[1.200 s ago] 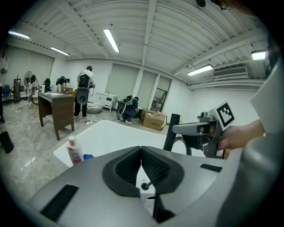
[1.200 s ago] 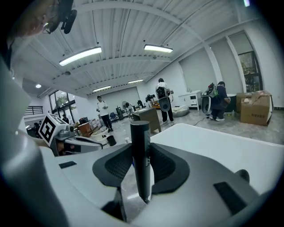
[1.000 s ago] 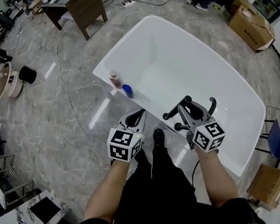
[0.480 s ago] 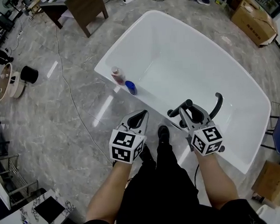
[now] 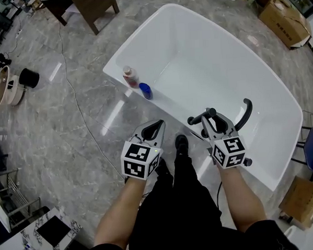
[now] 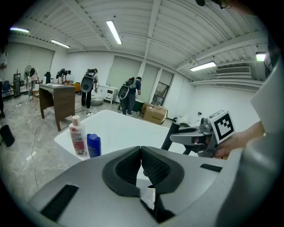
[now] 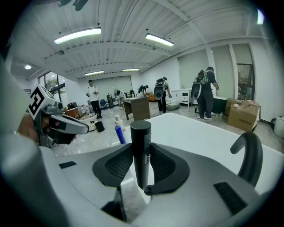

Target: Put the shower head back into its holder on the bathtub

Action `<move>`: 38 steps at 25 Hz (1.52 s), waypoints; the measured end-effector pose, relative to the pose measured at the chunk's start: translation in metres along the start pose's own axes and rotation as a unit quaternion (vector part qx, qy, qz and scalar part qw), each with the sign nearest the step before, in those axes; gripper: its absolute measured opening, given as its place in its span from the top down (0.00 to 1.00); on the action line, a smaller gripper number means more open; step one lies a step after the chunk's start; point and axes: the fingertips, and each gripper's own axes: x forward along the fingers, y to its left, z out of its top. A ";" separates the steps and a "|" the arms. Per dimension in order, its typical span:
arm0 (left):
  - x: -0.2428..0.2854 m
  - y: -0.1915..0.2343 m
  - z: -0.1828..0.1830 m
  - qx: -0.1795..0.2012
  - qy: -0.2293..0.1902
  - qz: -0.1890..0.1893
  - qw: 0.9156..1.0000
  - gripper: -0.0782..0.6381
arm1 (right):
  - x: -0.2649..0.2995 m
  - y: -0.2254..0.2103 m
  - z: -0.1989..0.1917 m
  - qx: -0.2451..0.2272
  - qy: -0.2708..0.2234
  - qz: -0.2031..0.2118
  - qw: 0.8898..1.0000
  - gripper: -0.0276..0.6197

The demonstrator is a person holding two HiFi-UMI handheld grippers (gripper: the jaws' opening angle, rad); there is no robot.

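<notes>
Right gripper [image 5: 210, 120] has dropped toward the near rim of the bathtub [image 5: 221, 56], lower centre-right in the head view, with its jaws part-open and clamped on the upright black shower head [image 7: 141, 146]. A curved black fixture [image 5: 246, 114] now shows clear just right of it, so I'd judge this is the final approach to the holder, with the head not seated yet. Left gripper [image 5: 154, 128] is closed on nothing; no print is legible, the pale bottle [image 5: 130, 76] has a label too small to read and the blue bottle [image 5: 145, 90] looks plain.
</notes>
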 end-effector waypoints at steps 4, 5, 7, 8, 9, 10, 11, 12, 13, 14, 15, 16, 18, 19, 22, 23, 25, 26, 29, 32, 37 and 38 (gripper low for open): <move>0.002 0.002 0.001 -0.004 -0.001 0.002 1.000 0.87 | 0.007 -0.002 -0.006 -0.003 0.008 -0.009 1.000 0.75; 0.002 0.003 0.001 -0.004 -0.001 0.002 1.000 0.87 | 0.008 -0.003 -0.007 -0.003 0.009 -0.013 1.000 0.75; 0.002 0.005 0.001 -0.006 -0.001 0.004 1.000 0.87 | 0.010 -0.004 -0.011 -0.002 0.010 -0.024 1.000 0.75; 0.002 0.006 0.000 -0.007 0.000 0.005 1.000 0.87 | 0.012 -0.004 -0.014 0.000 0.010 -0.031 0.999 0.75; 0.002 0.007 -0.002 -0.008 0.001 0.006 1.000 0.87 | 0.014 -0.005 -0.018 0.003 0.011 -0.037 0.999 0.75; 0.003 0.008 -0.003 -0.008 0.002 0.007 1.000 0.87 | 0.016 -0.005 -0.022 0.006 0.012 -0.043 0.999 0.75; 0.004 0.009 -0.004 -0.008 0.003 0.007 1.000 0.87 | 0.019 -0.006 -0.026 0.010 0.014 -0.048 0.999 0.75; 0.005 0.010 -0.005 -0.007 0.004 0.006 1.000 0.87 | 0.021 -0.007 -0.029 0.013 0.016 -0.053 0.998 0.74; 0.005 0.011 -0.005 -0.007 0.005 0.006 1.000 0.87 | 0.023 -0.008 -0.033 0.017 0.018 -0.056 0.998 0.74; 0.006 0.011 -0.006 -0.007 0.006 0.005 1.000 0.87 | 0.025 -0.009 -0.036 0.019 0.019 -0.059 0.998 0.74; 0.007 0.011 -0.008 -0.007 0.007 0.005 1.000 0.87 | 0.026 -0.009 -0.038 0.021 0.020 -0.060 0.998 0.74; 0.007 0.011 -0.009 -0.007 0.008 0.004 1.000 0.87 | 0.026 -0.010 -0.040 0.021 0.020 -0.061 0.998 0.74; 0.007 0.010 -0.014 -0.007 0.011 0.004 1.000 0.87 | 0.027 -0.009 -0.044 0.018 0.021 -0.062 0.998 0.74; 0.007 0.010 -0.016 -0.008 0.012 0.004 1.000 0.87 | 0.028 -0.008 -0.045 0.014 0.021 -0.063 0.998 0.74; 0.008 0.009 -0.024 -0.010 0.017 0.002 1.000 0.87 | 0.031 -0.006 -0.052 0.003 0.023 -0.063 0.998 0.74; 0.008 0.009 -0.026 -0.011 0.019 0.002 1.000 0.87 | 0.032 -0.005 -0.054 0.000 0.025 -0.064 0.998 0.74; 0.008 0.009 -0.028 -0.013 0.022 0.001 1.000 0.87 | 0.033 -0.005 -0.059 -0.003 0.029 -0.068 0.997 0.74; 0.008 0.010 -0.029 -0.014 0.023 0.002 1.000 0.87 | 0.034 -0.005 -0.060 -0.003 0.030 -0.071 0.997 0.74; 0.007 0.012 -0.031 -0.018 0.023 0.004 1.000 0.87 | 0.035 -0.007 -0.064 -0.004 0.033 -0.078 0.996 0.74; 0.007 0.015 -0.031 -0.022 0.021 0.006 1.000 0.87 | 0.038 -0.007 -0.065 -0.011 0.039 -0.081 0.996 0.74; 0.007 0.017 -0.029 -0.031 0.015 0.008 0.999 0.87 | 0.039 -0.006 -0.065 -0.033 0.049 -0.079 0.995 0.75; 0.007 0.017 -0.029 -0.032 0.014 0.008 0.999 0.87 | 0.039 -0.005 -0.065 -0.044 0.051 -0.079 0.995 0.75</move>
